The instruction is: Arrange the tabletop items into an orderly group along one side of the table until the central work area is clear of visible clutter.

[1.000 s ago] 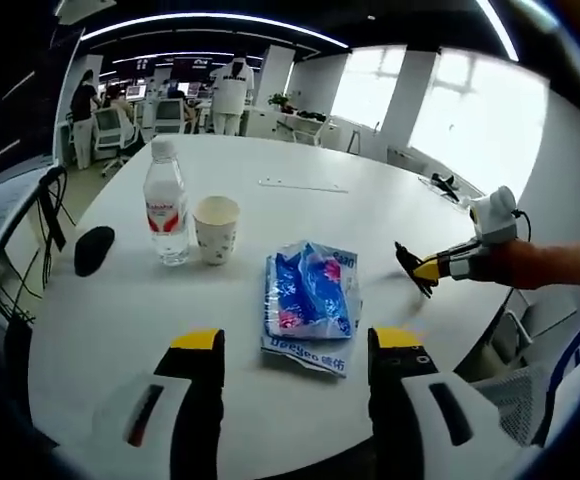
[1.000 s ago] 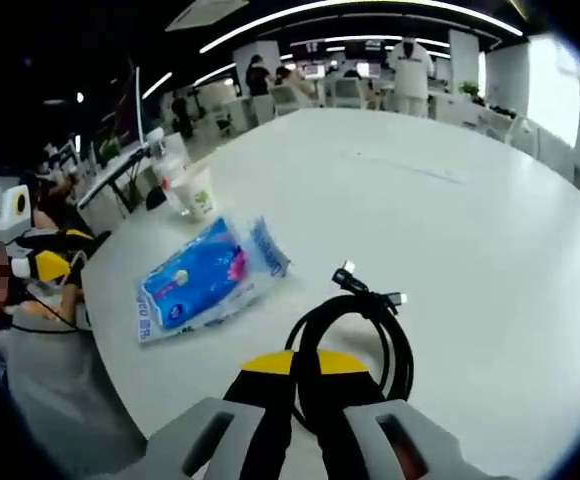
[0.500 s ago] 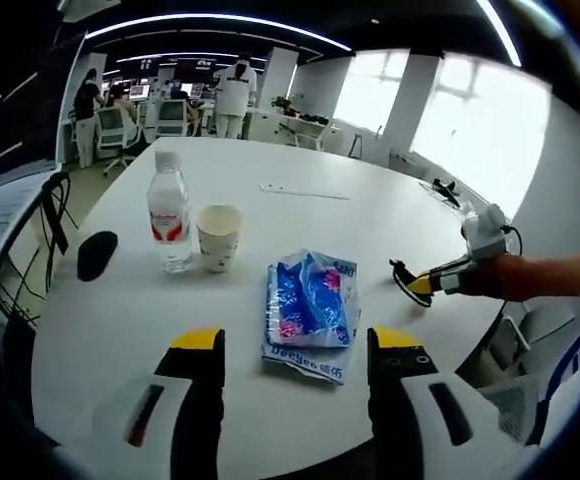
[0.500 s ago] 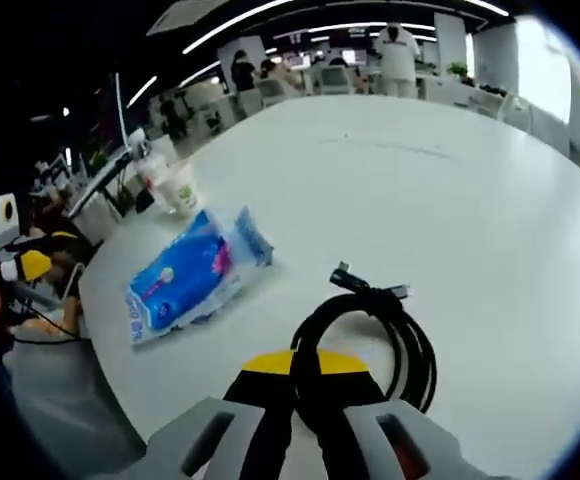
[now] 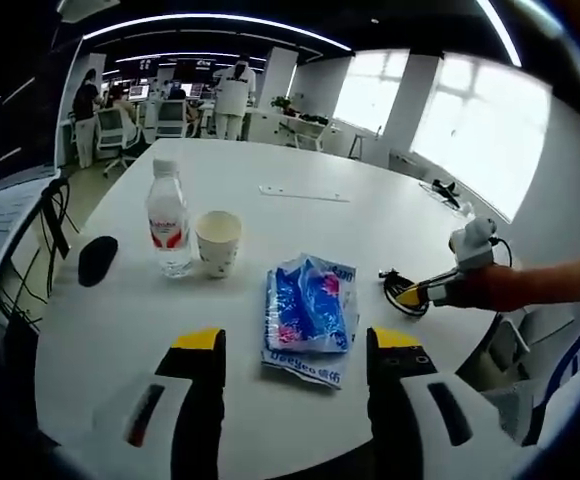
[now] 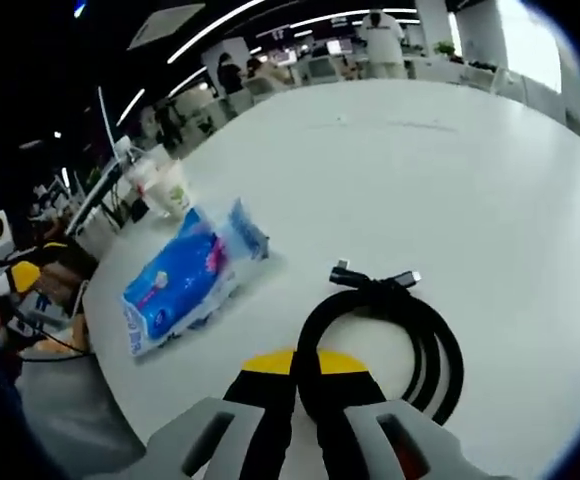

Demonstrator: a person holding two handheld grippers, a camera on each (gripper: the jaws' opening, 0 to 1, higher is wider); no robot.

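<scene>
Open office with bright windows [image 5: 470, 120], ceiling light strips [image 5: 210, 20] and distant desks [image 5: 160, 115]

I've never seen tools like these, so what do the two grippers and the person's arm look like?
Each gripper has two pale grey jaws with yellow tips. The left gripper has dark slots on its jaws. The right gripper, seen from the left gripper view, carries a small white box on top. The arm behind it is bare, with no sleeve in sight.

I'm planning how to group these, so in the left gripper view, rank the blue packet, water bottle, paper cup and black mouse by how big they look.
1. Blue packet, though nearest the camera.
2. Water bottle.
3. Paper cup.
4. Black mouse, close to the cup, so unsure.
</scene>
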